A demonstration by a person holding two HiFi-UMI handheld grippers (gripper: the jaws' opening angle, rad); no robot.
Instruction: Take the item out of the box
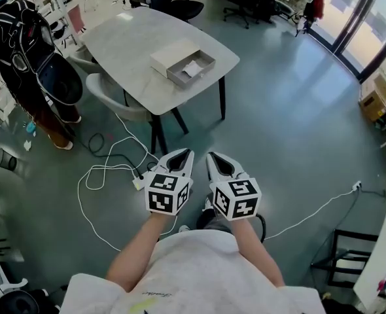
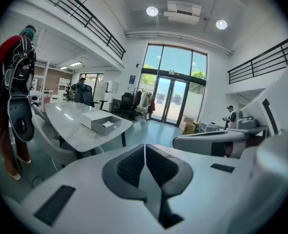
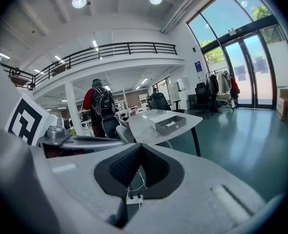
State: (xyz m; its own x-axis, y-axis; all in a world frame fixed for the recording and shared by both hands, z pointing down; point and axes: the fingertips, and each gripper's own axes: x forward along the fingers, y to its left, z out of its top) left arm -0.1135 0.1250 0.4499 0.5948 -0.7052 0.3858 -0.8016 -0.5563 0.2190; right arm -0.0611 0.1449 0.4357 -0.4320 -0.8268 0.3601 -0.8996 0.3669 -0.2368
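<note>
An open grey box (image 1: 192, 69) lies on the light grey table (image 1: 134, 34), its lid (image 1: 168, 55) beside it. A white item (image 1: 192, 68) rests inside the box. My left gripper (image 1: 182, 156) and right gripper (image 1: 215, 157) hang side by side over the floor, well short of the table, both shut and empty. In the left gripper view the box (image 2: 106, 124) is far ahead of the left gripper (image 2: 145, 149). The right gripper view has the box (image 3: 171, 123) ahead of the right gripper (image 3: 140, 149).
A person with a black backpack (image 1: 29, 64) stands left of the table. Grey chairs (image 1: 111, 100) sit at the table's near side. White cables and a power strip (image 1: 138, 183) lie on the floor between me and the table. Cardboard boxes (image 1: 375, 98) stand far right.
</note>
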